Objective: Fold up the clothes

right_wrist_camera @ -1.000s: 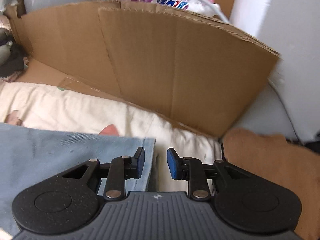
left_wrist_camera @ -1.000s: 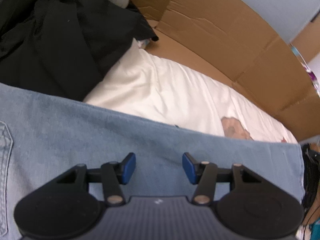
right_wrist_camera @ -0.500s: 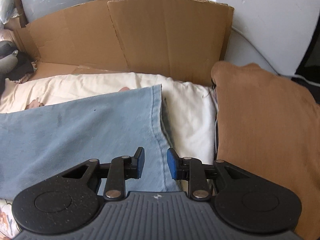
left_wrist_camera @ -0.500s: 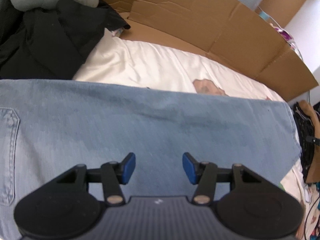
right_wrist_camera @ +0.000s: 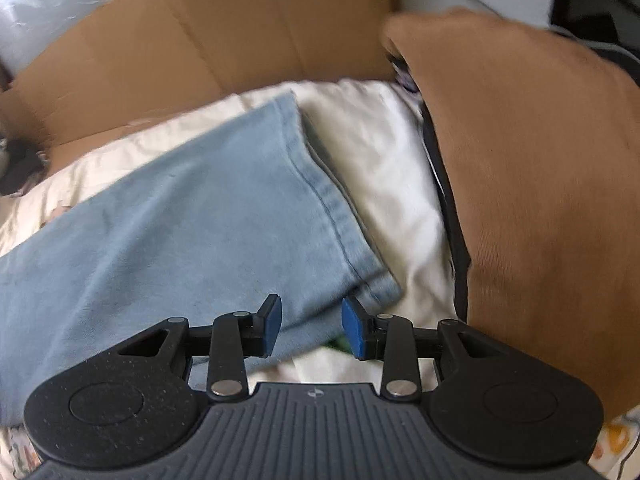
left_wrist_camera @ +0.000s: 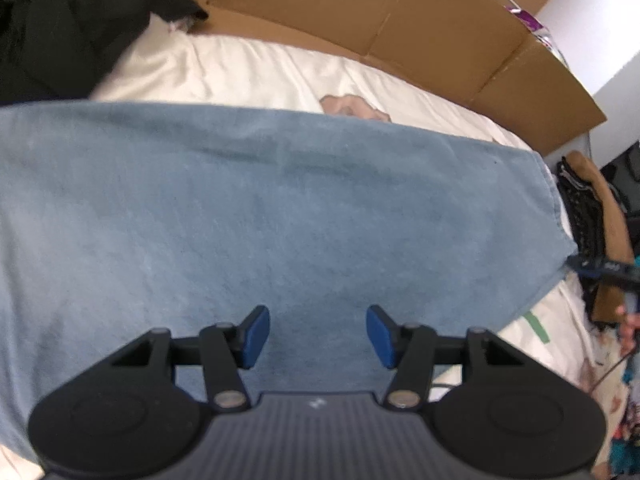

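Both tongs stand apart, gripping nothing: the left gripper (left_wrist_camera: 318, 332) hovers over mid-jeans (left_wrist_camera: 280, 220), while the right gripper (right_wrist_camera: 311, 326), jaws just widened, nears the hem corner (right_wrist_camera: 376, 288). Closing too shallow might pinch only one layer, or snag the sheet (right_wrist_camera: 384, 168) beneath.
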The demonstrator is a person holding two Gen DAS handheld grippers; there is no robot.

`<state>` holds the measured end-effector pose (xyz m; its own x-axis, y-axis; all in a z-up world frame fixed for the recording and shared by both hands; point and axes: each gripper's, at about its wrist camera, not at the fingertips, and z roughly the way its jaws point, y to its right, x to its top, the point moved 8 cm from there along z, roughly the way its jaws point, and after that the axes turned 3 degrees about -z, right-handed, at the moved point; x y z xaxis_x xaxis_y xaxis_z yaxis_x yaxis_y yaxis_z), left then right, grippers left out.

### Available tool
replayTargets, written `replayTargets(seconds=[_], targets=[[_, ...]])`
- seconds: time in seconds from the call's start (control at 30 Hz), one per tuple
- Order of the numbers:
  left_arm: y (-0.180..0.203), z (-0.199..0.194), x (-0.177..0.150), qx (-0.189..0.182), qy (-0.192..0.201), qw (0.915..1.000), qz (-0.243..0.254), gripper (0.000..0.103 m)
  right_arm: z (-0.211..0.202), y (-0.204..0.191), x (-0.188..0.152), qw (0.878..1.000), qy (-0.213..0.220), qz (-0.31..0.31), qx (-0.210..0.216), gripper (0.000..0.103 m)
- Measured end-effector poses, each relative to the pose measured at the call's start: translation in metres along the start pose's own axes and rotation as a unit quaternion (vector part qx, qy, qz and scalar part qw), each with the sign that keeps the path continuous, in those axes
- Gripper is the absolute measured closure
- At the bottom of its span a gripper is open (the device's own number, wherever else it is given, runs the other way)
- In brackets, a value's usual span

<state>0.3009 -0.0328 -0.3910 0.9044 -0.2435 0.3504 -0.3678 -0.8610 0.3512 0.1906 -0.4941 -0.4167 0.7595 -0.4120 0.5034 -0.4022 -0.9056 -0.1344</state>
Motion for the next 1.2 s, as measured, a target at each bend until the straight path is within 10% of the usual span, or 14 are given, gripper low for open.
replayTargets(seconds=[0.37, 0.53, 1.2], targets=[[-0.020, 0.010, -0.014, 0.009, -0.006, 0.9995, -0.031, 0.044, 0.018, 0.015, 0.008, 0.996, 0.009, 0.082, 0.017, 0.065], [-0.021, 0.008, -0.017, 0.009, -0.005, 0.9994, -0.033, 0.044, 0.015, 0.021, 0.009, 0.993, 0.017, 0.116, 0.024, 0.100], [-0.025, 0.000, -0.014, 0.021, 0.004, 0.9996, -0.020, 0.044, 0.000, 0.035, -0.006, 0.991, 0.010, 0.134, 0.003, 0.103]])
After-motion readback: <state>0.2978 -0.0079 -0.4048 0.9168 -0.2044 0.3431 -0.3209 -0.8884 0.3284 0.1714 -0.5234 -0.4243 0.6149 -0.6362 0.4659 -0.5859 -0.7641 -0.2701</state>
